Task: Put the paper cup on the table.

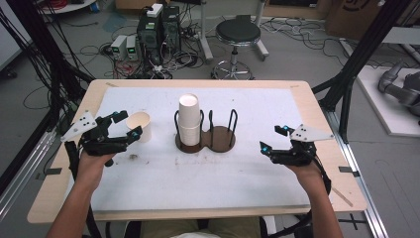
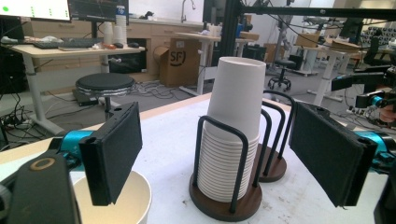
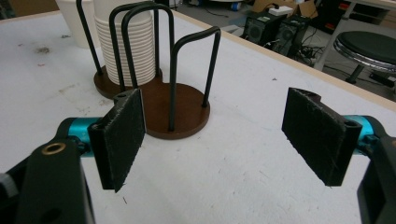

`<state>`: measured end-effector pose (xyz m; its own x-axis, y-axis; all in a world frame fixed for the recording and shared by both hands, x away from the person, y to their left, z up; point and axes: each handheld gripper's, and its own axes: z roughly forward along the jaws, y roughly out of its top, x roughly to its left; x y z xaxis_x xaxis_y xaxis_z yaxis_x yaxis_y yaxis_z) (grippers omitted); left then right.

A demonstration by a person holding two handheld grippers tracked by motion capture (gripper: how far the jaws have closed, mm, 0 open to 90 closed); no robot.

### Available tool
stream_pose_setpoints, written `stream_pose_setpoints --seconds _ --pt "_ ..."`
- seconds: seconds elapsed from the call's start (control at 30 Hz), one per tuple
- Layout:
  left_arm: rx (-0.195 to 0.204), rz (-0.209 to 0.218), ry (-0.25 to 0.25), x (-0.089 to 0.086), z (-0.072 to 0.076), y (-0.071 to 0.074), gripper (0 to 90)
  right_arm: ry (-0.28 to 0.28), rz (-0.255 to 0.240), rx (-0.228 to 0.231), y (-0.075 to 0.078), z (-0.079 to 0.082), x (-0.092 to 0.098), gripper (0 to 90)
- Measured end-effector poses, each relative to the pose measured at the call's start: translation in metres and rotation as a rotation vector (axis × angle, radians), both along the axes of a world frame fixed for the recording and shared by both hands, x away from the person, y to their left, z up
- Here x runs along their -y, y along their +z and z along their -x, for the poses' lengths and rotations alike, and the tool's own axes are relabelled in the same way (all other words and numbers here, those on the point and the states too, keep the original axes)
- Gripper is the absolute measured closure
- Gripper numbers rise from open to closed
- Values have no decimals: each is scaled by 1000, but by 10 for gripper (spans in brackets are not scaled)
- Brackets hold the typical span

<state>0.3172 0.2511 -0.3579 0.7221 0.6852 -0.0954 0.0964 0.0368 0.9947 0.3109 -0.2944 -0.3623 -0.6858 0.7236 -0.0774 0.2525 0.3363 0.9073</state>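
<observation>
Lighting: even, diffuse, overhead indoor. White counter (image 1: 163, 183) bright, mild washout, no hard glare. Shadows: faint, soft, short beneath cup holder (image 1: 205, 140). High view: low resolution, soft overall, slight edge bending. Gripper views: near pads slightly blurred, background softer, compression artefacts visible.

Left gripper (image 1: 125, 125) held low at table's left, jaws wide apart, right gripper (image 1: 275, 138) opposite, jaws likewise spread
</observation>
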Motion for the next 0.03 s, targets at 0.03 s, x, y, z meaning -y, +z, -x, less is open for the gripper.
stream_pose_setpoints --seconds 0.03 --pt "0 1 0 0 0 0 173 -2 -7 4 0 0 0 219"
